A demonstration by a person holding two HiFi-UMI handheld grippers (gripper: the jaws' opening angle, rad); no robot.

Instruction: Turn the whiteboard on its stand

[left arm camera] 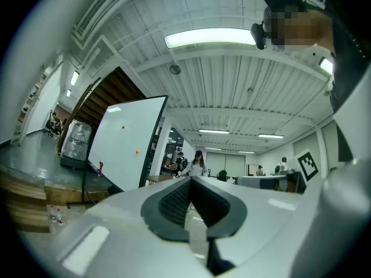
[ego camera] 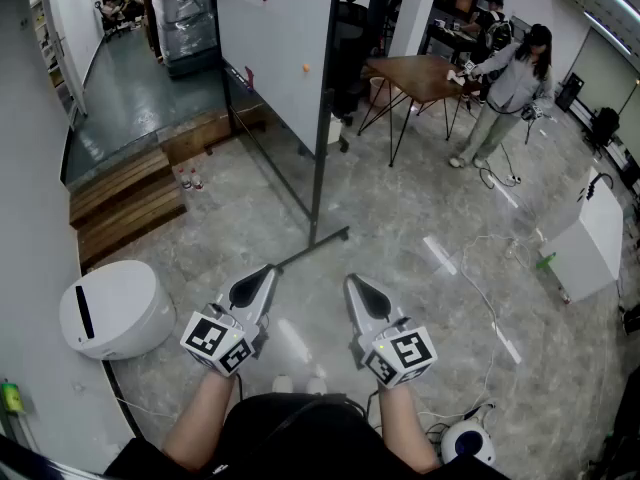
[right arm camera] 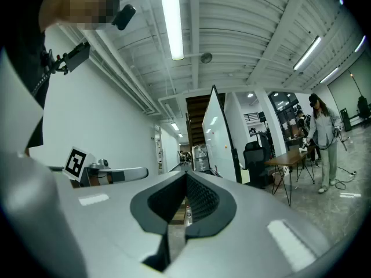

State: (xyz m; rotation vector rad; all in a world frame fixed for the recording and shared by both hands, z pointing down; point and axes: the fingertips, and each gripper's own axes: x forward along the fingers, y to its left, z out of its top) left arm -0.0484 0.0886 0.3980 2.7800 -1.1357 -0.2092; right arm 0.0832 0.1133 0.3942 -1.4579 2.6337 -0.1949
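Close in and level, left gripper (ego camera: 263,276) and right gripper (ego camera: 356,286) show jaws together on nothing, well apart from the whiteboard (ego camera: 275,48) ahead on its stand (ego camera: 320,158), so the turning looks wholly undone.

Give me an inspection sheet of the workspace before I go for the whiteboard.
Surface: grey marbled floor.
Job's things: whiteboard upright on its black stand, ahead of both tongs, untouched.
Clutter: white rounded unit at left; wooden steps beyond it; white box at right.
Grippers: left tongs and right tongs both shut, empty, held level, short of the stand's foot.
Cables: white cable snaking over the floor at right.
Surroundings: a person stands at a wooden table behind the whiteboard.
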